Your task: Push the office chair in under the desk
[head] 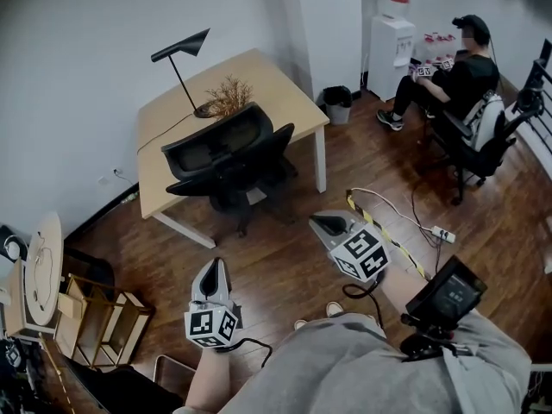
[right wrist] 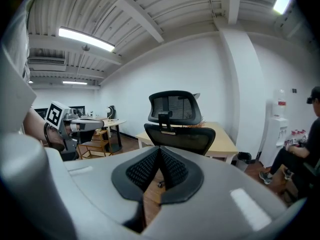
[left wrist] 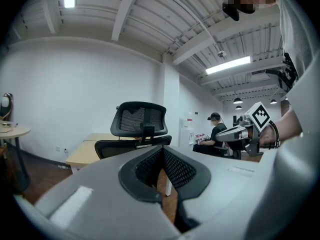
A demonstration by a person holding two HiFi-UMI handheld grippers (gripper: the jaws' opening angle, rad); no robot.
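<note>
Office chair [head: 228,158], black, mesh back w/ headrest, stands at the near long edge of the table [head: 267,80]. It is straight ahead of both hand-held grippers and well apart from them. Its back faces them, seat toward the table. How far the seat sits under the top: can't tell.

Left hand-held gripper [head: 213,271]: jaws together, nothing btwn them, pointing at the chair, touching nothing. Right hand-held gripper [head: 329,224]: same, jaws closed on nothing, also aimed at the chair, a bit further fwd than the left one. The two are apart, side by side over the wood floor [head: 285,266].

On the table beyond the chair: black desk lamp [head: 183,45] and a dried plant [head: 229,96], just beside each other.

Far right of the right hand-held gripper: a bin [head: 337,103] by the table's corner, a white water dispenser [head: 390,46] at the wall, a seated person [head: 453,80] on another chair. Power strip [head: 441,233] w/ cables lies on the floor to its right.

Left of the left hand-held gripper: round side table [head: 43,266] and a wooden rack [head: 108,317].
</note>
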